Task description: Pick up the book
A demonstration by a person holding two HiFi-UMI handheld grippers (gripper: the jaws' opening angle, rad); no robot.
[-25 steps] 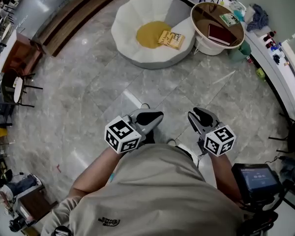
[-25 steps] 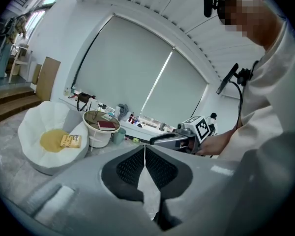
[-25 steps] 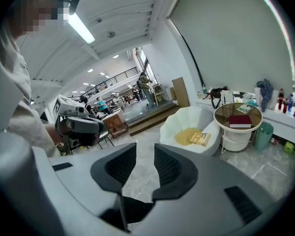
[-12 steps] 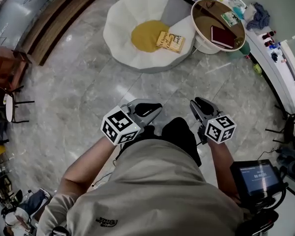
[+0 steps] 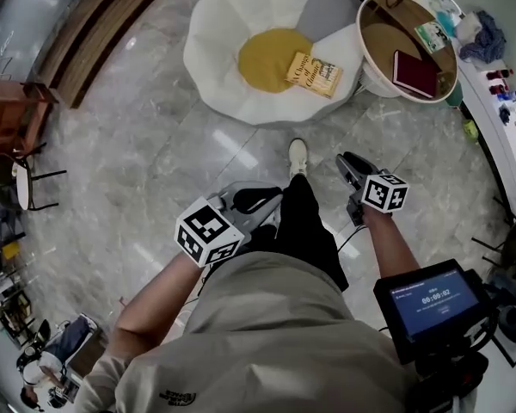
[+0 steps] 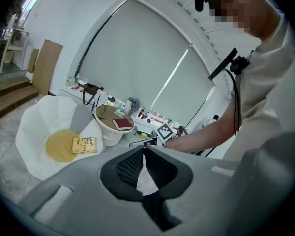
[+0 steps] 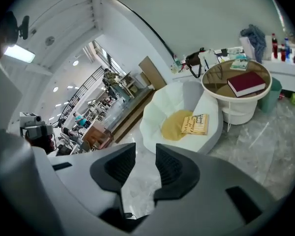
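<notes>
A yellow book (image 5: 314,74) (image 6: 84,145) (image 7: 195,124) lies flat on the seat of a white petal-shaped chair (image 5: 215,41), beside its yellow cushion (image 5: 267,58). A dark red book (image 5: 415,73) (image 7: 246,83) rests on a round side table (image 5: 370,37) to the chair's right. My left gripper (image 5: 271,200) (image 6: 143,149) is shut and empty, its tips touching. My right gripper (image 5: 348,160) (image 7: 146,154) is open, its jaws opening, nothing between them. Both hang over the floor, well short of the chair.
The person's leg and white shoe (image 5: 298,155) step between the grippers on the grey marble floor (image 5: 155,162). A white counter (image 5: 507,144) with bottles runs along the right. A wooden step (image 5: 86,41) and chairs (image 5: 17,136) stand at the left.
The person has walked toward the chair, so chair and table sit nearer. Both grippers came forward with them; the right one sank and rolled. A shoe now shows ahead.
</notes>
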